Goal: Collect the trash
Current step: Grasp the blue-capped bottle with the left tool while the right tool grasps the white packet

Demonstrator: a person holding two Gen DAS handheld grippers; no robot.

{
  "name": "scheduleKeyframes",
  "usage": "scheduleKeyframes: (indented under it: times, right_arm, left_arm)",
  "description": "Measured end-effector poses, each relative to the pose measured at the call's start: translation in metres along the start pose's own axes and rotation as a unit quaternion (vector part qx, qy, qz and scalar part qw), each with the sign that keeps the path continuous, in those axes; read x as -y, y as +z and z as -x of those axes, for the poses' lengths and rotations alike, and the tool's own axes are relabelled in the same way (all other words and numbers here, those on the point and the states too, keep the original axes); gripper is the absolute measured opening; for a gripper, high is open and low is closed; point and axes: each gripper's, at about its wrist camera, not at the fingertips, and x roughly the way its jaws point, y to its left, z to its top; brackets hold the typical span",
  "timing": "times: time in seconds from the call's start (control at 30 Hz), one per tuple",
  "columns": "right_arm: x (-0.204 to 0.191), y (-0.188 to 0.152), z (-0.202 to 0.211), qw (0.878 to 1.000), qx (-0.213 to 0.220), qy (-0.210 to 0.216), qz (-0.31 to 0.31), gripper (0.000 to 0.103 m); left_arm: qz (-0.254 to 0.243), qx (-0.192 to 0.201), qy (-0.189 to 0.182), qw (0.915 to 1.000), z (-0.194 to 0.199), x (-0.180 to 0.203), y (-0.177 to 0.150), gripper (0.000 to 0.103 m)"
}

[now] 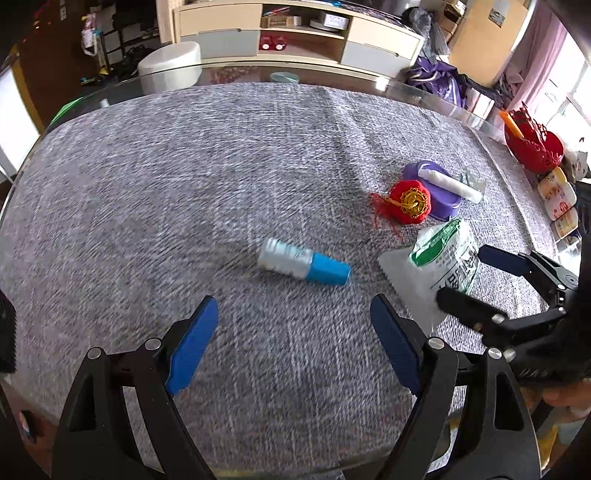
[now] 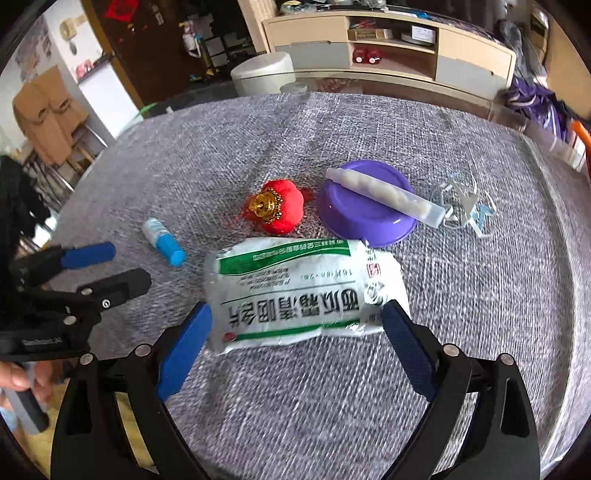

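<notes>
A white and green packet lies on the grey cloth, just ahead of and between the open fingers of my right gripper; it also shows in the left wrist view. A small bottle with a blue cap lies on its side ahead of my open, empty left gripper; it also shows in the right wrist view. A white tube lies across an upturned purple bowl. Clear plastic scraps lie to its right.
A red plush ornament with gold trim sits next to the bowl. A red basket and small cartons stand at the table's right edge. A stool and a low cabinet stand beyond the table.
</notes>
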Motion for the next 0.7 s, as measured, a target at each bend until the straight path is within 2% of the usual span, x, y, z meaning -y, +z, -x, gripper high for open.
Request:
scheduleKeyframes:
  times: [0.17, 0.37, 0.47, 0.53, 0.7]
  right_arm:
    - [0.003, 0.001, -0.005, 1.0, 0.006, -0.003, 0.005, 0.095]
    - [-0.004, -0.003, -0.009, 0.998, 0.021, -0.04, 0.038, 0.094]
    - [-0.003, -0.005, -0.01, 0.998, 0.03, -0.044, 0.039, 0.093]
    - [-0.002, -0.004, -0.009, 0.998, 0.035, -0.045, 0.033, 0.091]
    - [0.004, 0.0, -0.007, 0.998, 0.039, -0.051, 0.021, 0.08]
  left_arm:
    - [-0.009, -0.006, 0.002, 0.9999, -0.014, 0.004, 0.008, 0.08]
    - [-0.033, -0.004, 0.011, 0.9994, -0.024, 0.009, 0.013, 0.079]
    - [-0.043, 0.006, 0.026, 0.9987, -0.026, 0.01, 0.016, 0.068]
    - [-0.046, 0.012, 0.035, 0.9983, -0.026, 0.008, 0.018, 0.057]
    - [-0.045, 0.016, 0.032, 0.9984, -0.024, 0.002, 0.019, 0.055]
